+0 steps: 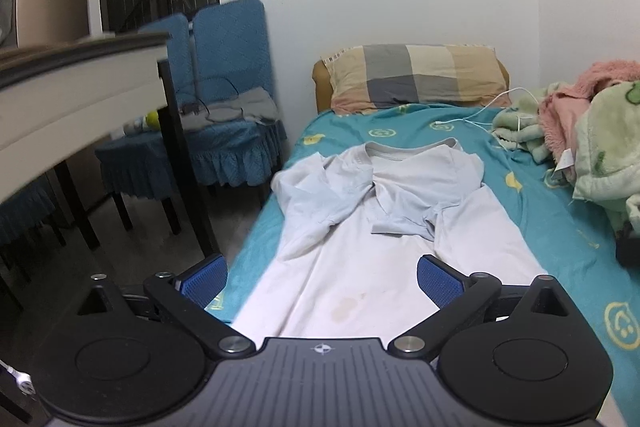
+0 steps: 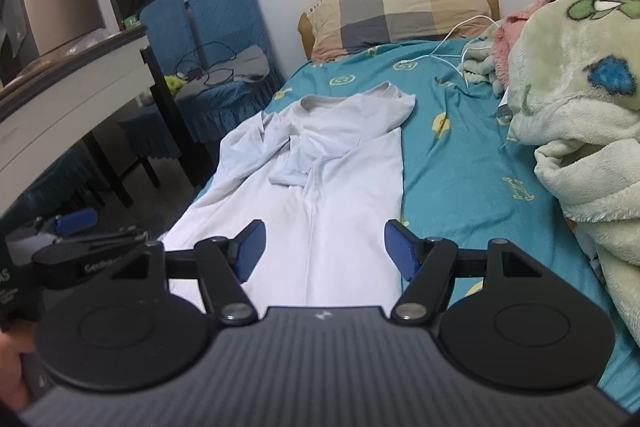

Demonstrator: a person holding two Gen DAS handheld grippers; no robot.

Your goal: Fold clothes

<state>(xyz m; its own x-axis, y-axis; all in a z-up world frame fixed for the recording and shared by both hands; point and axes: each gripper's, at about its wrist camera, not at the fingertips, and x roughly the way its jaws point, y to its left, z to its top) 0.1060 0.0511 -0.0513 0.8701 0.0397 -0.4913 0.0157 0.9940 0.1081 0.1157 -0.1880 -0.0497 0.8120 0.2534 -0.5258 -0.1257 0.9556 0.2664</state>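
A pale white T-shirt (image 1: 360, 227) lies lengthwise on the teal bed sheet (image 1: 520, 211), collar toward the pillow, both sleeves folded in over the chest. It also shows in the right wrist view (image 2: 332, 163). My left gripper (image 1: 322, 277) is open and empty above the shirt's lower part near the bed's left edge. My right gripper (image 2: 325, 247) is open and empty above the shirt's lower hem. The left gripper (image 2: 76, 223) shows at the left of the right wrist view.
A checked pillow (image 1: 416, 75) lies at the bed's head. A pile of green and pink blankets (image 2: 580, 107) and a white cable (image 2: 460, 47) fill the bed's right side. A table (image 1: 80, 83) and blue chairs (image 1: 224, 83) stand left of the bed.
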